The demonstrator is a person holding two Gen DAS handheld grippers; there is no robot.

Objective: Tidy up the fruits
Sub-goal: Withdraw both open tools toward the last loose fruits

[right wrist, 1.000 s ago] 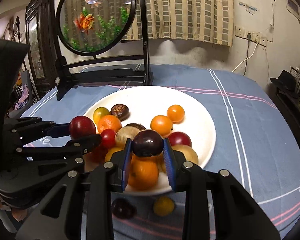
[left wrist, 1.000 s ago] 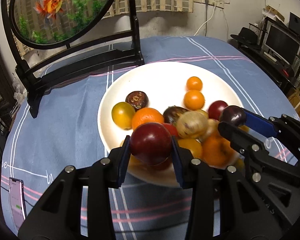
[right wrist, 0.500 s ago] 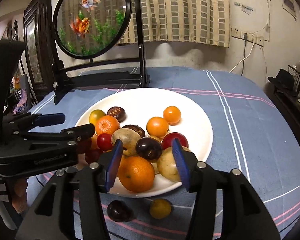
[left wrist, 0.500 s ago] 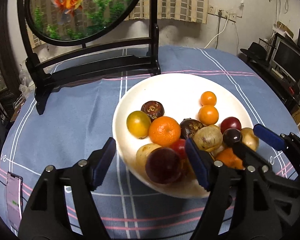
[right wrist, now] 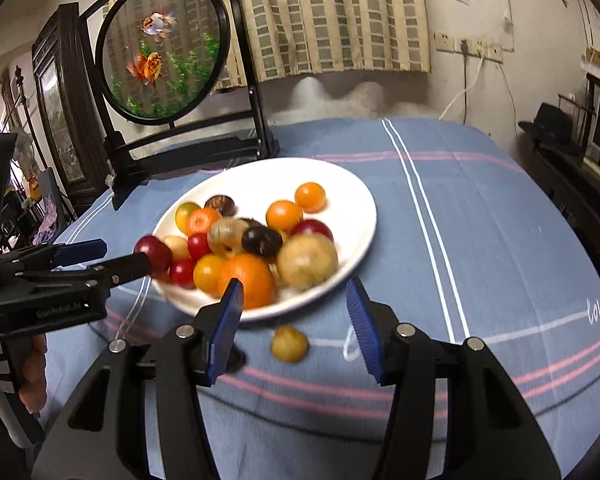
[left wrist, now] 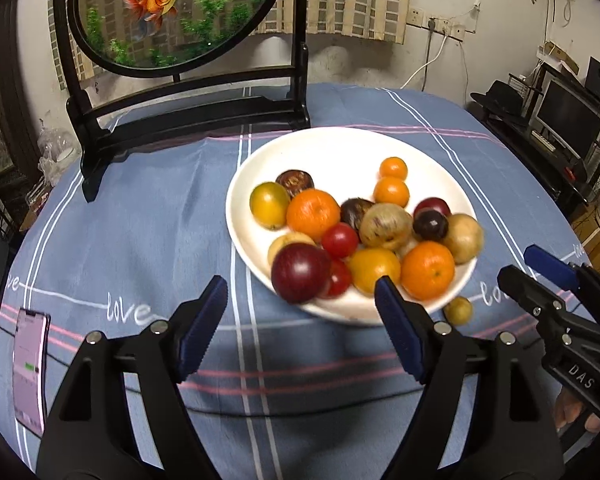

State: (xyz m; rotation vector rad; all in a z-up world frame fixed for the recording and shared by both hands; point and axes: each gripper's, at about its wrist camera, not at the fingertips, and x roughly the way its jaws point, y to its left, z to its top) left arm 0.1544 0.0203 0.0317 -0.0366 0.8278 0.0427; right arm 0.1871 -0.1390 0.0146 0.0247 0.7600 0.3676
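A: Two claws are seen, and both are spread with nothing between the jaws. In the left wrist view, the left claw (left wrist: 300,320) is held low before the near rim of the white plate (left wrist: 340,148). A large dark red plum (left wrist: 300,273) is perched at that rim, just beyond the blue pads and a little above the gap. The right claw (left wrist: 540,268) is seen at the right edge.

B: And outside the plate?

A: A small yellow fruit (left wrist: 458,310) is lying on the blue-clothed counter (left wrist: 140,220), just beside the rim, to the right of the left claw.

B: What is shown in the right wrist view?

A: The right claw (right wrist: 296,320) is placed over the counter, and the same small yellow fruit (right wrist: 289,344) lies nearly between its pads, slightly ahead. A dark fruit (right wrist: 236,360) is partly hidden behind the left pad; its kind cannot be told.

B: How should the step be done well?

A: Probably the loose fruit is to be collected next. The claw should be lowered until the pads are at both sides of it, then pressed gently, because a round fruit may be pushed away on the cloth. The crowded rim should be avoided when it is set down.
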